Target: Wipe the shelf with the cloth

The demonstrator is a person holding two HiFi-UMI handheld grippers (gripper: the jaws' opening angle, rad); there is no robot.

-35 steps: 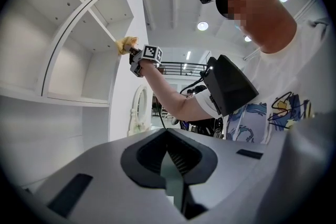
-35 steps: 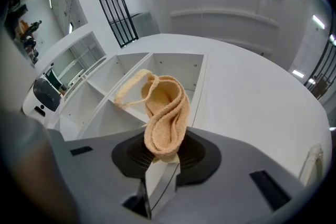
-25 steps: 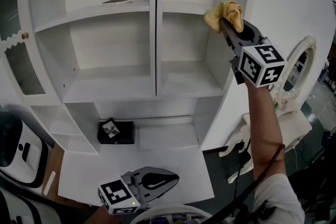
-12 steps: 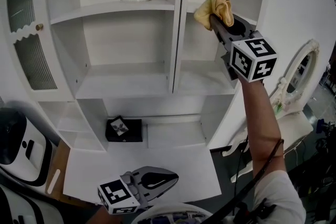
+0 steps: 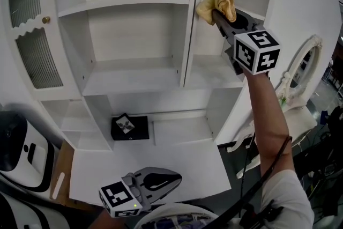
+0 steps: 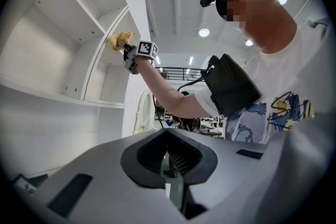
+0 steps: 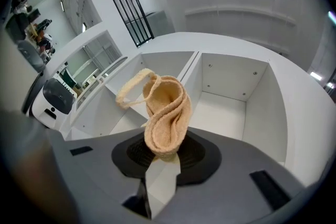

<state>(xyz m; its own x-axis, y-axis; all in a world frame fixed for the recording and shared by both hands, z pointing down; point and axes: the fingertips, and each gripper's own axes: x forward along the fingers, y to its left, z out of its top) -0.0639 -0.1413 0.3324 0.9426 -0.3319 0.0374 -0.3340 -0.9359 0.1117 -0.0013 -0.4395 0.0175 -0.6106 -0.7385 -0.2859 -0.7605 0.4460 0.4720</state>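
Black box (image 5: 130, 127) with a pale square on top; white appliance (image 5: 21, 154) at lower left; ornate white frame (image 5: 305, 68) at right.

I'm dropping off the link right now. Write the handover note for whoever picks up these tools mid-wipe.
Right tool: shut on the cloth, raised in the right bay beside the divider, level with the left bay's upper shelf. Whether the cloth touches a board can't be told.
Left tool: shut, empty, held low in front of the unit.
Done: cloth gripped and brought to the shelves; which boards are wiped doesn't show.
Left: wipe the upper right board, then probably the rest. Work around the dark box in the lower left bay.
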